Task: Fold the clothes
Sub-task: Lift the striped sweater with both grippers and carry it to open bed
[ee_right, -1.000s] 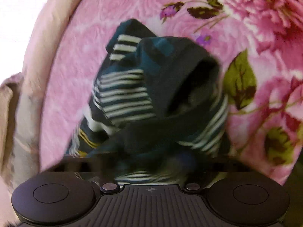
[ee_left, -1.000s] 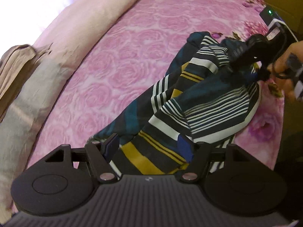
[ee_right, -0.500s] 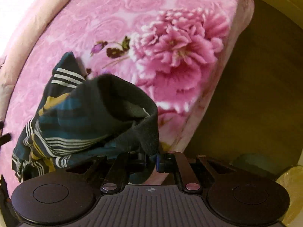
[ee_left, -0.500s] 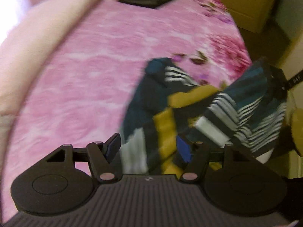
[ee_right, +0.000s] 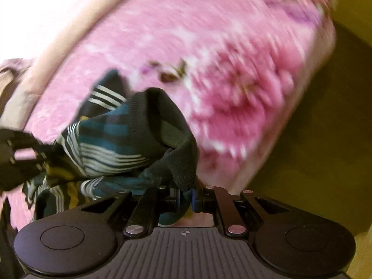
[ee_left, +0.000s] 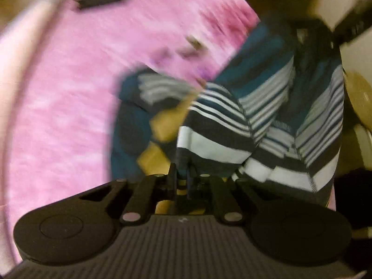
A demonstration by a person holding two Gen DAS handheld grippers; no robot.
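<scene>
Right now my left gripper [ee_left: 183, 181] is clenched on the striped shirt [ee_left: 267, 125], which fills the centre and right of the left wrist frame, lifted above the pink floral blanket [ee_left: 69, 93]. My right gripper [ee_right: 186, 197] pinches the shirt's dark ribbed collar [ee_right: 169, 125] at lower centre of its frame; the rest trails to the lower left. Both views are blurred.

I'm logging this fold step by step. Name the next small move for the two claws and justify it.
Probably draw the two claws apart to stretch the striped shirt flat above the pink floral blanket. The left claw and right claw are each shut on fabric, yet the shirt hangs bunched between them, with the dark ribbed collar looped near the right claw.
</scene>
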